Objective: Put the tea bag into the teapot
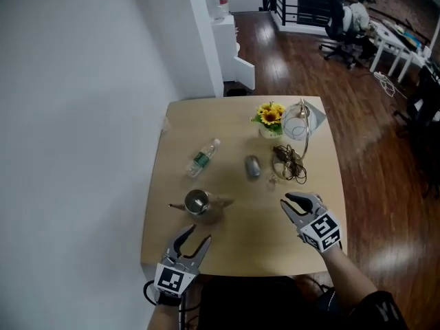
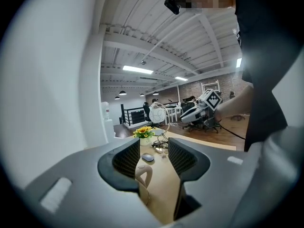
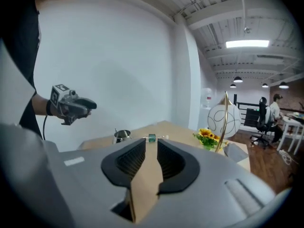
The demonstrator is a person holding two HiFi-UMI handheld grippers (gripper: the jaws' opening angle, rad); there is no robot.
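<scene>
Teapot (image 1: 198, 203): a small shiny metal pot with its top open, standing near the front left of a pale wooden bench (image 1: 323, 184), seen from above. The left claw (image 1: 196, 236) hangs just in front of the teapot, at the bench's near edge. Its jaws are spread apart and released, gripping nothing. The right claw (image 1: 285, 201) hovers over the front right of the bench, well apart from the teapot. Its jaws are also parted and released, and only bare bench shows between them.

A clear plastic bottle (image 1: 203, 158) lies on its side behind the teapot. A grey computer mouse (image 1: 252, 166) sits near the middle of the bench. To its right is a tangle of dark cable (image 1: 290, 162). A small pale item (image 1: 271, 179) lies just beside the cable, too small to tell whether it is the tea bag. At the back stand a pot of sunflowers (image 1: 269, 117) and, just beside it, a round glass lamp (image 1: 297, 126) in a gold hoop.
</scene>
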